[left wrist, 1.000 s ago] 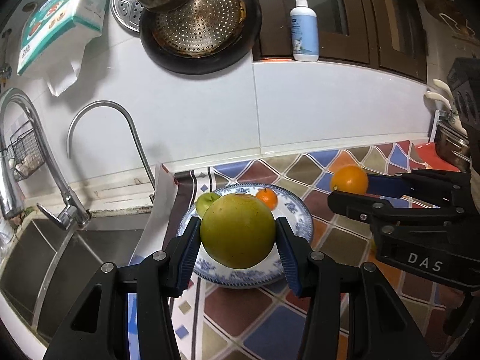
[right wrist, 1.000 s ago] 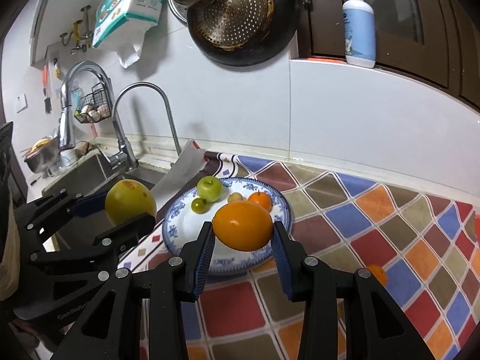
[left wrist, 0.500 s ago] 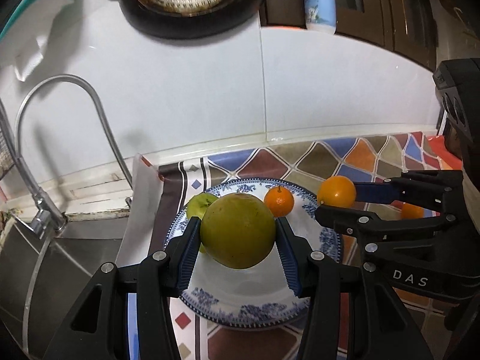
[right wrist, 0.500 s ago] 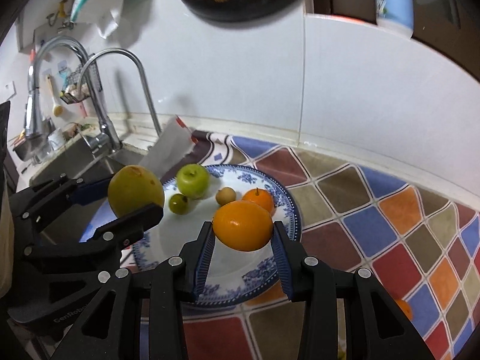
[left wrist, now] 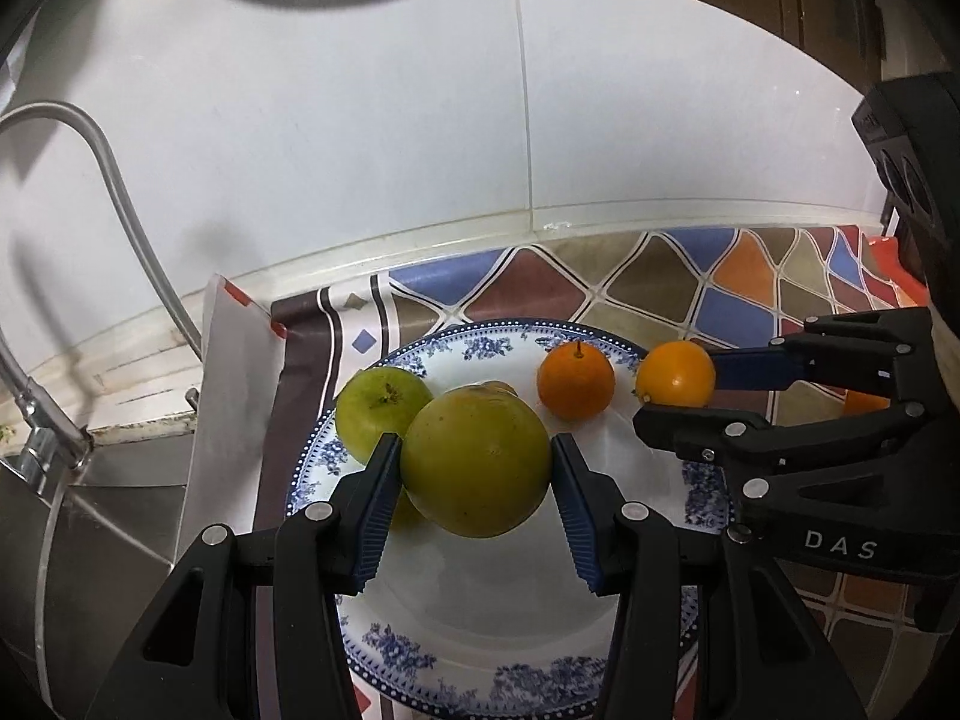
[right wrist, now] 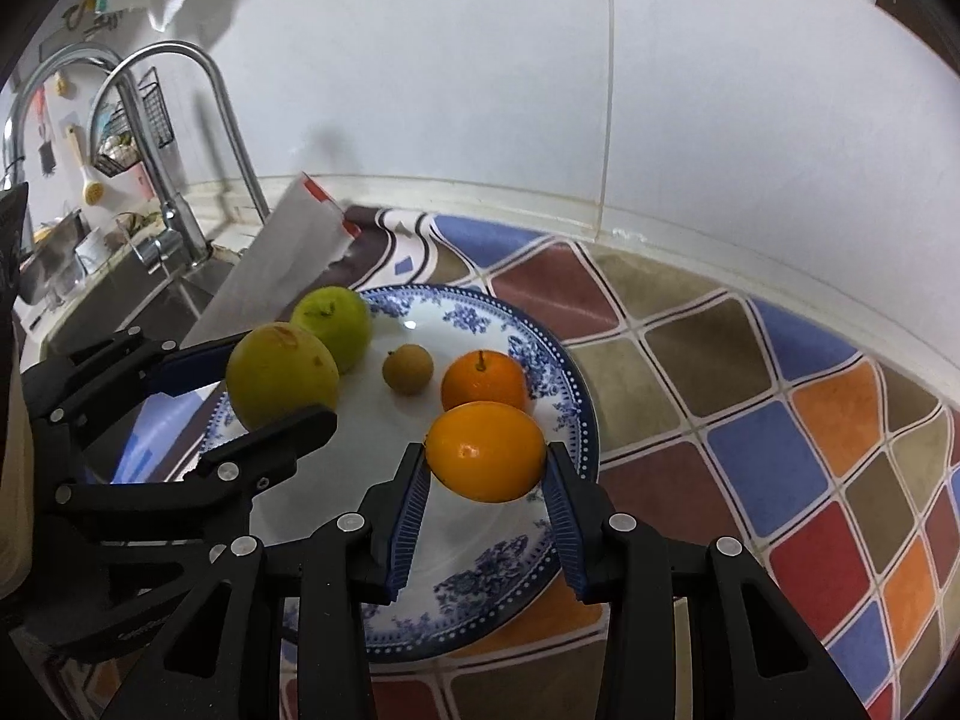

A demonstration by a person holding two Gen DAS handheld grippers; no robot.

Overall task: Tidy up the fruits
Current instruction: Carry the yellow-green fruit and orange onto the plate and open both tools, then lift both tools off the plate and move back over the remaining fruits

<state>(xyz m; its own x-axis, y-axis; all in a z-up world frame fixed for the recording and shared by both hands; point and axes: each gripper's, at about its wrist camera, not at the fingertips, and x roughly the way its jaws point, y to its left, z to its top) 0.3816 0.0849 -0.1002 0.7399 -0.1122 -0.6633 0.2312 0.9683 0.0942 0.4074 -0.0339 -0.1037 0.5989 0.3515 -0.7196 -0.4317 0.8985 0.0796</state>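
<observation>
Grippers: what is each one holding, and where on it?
Left gripper: large yellow-green round fruit, pinched at its sides. Right gripper: smooth orange fruit, likewise.

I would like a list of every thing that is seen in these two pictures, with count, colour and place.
plate: one, white with blue flowers, on the counter
green apple: one, on the plate, far left
small brown fruit: one, on the plate, middle
tangerine: one, orange, on the plate, right
large yellow-green fruit: one, in the left tongs, over the plate
orange fruit: one, in the right tongs, over the plate
counter cover: one, many-coloured tiles
faucets: two, steel, by the sink
left tongs: black, blue pads
right tongs: black, blue pads
</observation>
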